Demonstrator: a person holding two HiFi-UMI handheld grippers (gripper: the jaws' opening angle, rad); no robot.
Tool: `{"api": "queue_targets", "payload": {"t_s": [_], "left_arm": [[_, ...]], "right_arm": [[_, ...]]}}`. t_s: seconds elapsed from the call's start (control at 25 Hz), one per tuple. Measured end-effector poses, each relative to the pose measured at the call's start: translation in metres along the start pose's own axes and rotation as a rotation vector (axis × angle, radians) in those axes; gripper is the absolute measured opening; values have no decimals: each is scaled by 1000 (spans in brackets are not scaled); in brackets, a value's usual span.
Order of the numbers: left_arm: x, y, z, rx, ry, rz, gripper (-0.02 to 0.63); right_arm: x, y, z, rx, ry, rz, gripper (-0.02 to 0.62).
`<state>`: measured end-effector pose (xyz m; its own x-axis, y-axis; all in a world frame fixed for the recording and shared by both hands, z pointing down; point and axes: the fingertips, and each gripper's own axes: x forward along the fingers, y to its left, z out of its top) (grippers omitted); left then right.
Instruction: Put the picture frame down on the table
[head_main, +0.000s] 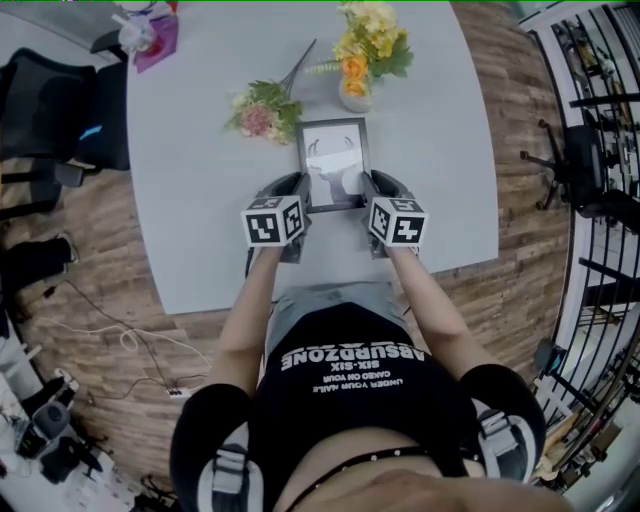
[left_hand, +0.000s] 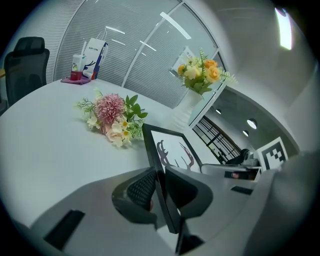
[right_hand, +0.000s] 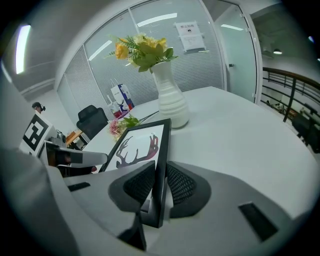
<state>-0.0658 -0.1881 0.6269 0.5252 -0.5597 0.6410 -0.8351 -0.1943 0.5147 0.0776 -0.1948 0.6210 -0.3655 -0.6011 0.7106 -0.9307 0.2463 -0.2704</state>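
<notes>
A black picture frame (head_main: 333, 163) with a deer-antler print is gripped on both side edges over the grey table (head_main: 200, 200). My left gripper (head_main: 301, 190) is shut on its left edge, and my right gripper (head_main: 367, 188) on its right edge. In the left gripper view the frame (left_hand: 174, 150) stands on edge between the ribbed pads (left_hand: 142, 190). The right gripper view shows the frame (right_hand: 142, 145) leaning back, the jaws clamped on its rim at my right gripper (right_hand: 160, 187). Whether the frame's lower edge touches the table is hidden.
A pink bouquet (head_main: 262, 112) lies just beyond the frame, with a white vase of yellow flowers (head_main: 362, 60) to its right. A purple tray with a bag (head_main: 150, 35) sits at the far left corner. A black chair (head_main: 60, 110) stands left of the table.
</notes>
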Motion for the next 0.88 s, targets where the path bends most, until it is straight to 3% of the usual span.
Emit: {"api": "queue_targets", "payload": {"t_s": [0.6,0.88], "left_arm": [[33,16,-17,24,80,40,72],[39,15,-13,71,35,61,74]], "right_arm": [[25,-16,-23,-2,70,-46,87],[32,-18,-25,-32,33,-32,95]]}}
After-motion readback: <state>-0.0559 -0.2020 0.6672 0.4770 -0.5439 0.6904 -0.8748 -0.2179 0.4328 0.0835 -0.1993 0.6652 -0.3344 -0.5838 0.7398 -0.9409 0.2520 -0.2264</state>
